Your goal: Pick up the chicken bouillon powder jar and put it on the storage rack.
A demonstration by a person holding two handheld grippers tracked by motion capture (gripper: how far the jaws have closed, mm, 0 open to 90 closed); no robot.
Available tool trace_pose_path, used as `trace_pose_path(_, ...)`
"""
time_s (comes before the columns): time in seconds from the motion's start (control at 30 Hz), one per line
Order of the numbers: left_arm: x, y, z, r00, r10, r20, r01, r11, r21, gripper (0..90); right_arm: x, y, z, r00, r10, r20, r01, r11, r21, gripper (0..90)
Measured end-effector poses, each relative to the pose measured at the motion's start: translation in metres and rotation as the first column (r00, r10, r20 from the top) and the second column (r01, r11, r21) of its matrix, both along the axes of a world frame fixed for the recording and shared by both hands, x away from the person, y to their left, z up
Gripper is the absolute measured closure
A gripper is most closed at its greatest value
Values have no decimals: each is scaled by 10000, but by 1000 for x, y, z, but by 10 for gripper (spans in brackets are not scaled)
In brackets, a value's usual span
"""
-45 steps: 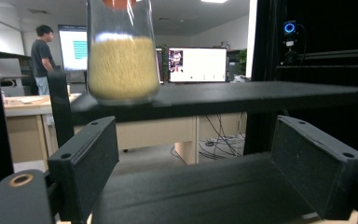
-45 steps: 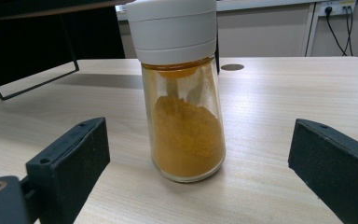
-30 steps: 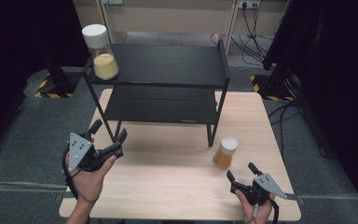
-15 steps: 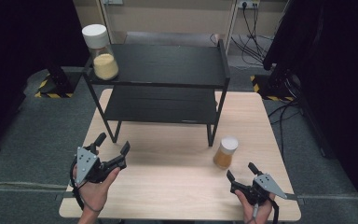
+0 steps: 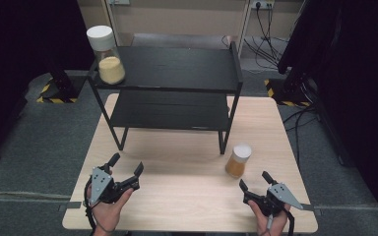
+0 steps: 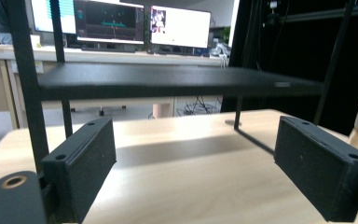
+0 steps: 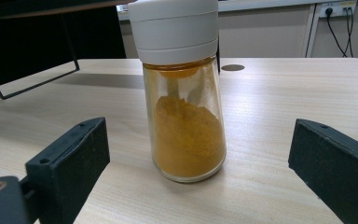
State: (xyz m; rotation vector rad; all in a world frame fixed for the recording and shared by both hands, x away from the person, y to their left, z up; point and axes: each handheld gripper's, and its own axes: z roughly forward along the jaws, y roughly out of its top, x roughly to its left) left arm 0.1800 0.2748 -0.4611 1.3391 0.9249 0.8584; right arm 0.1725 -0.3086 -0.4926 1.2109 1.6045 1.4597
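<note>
At lower left I hold the left gripper with jaws apart over the table. Upper left, a pale jar stands on the black shelf. Right of centre stands the orange spice jar; at lower right the right gripper gapes just beside it.

Black shelf, pale wood table — white-capped jar of orange powder.

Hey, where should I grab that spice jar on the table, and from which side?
Grip the spice jar low on its glass body, level from the near side where the right hand-held gripper already faces it. It stands upright and is narrow enough for the open jaws.
</note>
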Motion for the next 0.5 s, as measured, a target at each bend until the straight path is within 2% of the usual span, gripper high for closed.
trace_pose_path(0.3,-2,-3,-22,9991,147,-389,-150,9999,-67,117,0,0,0,10000,-4,-3,4,10000,-29,53)
trace_pose_path(0.5,1,-3,-31,9974,187,-695,-186,9998,16,117,0,0,0,10000,0,11,0,10000,-16,53)
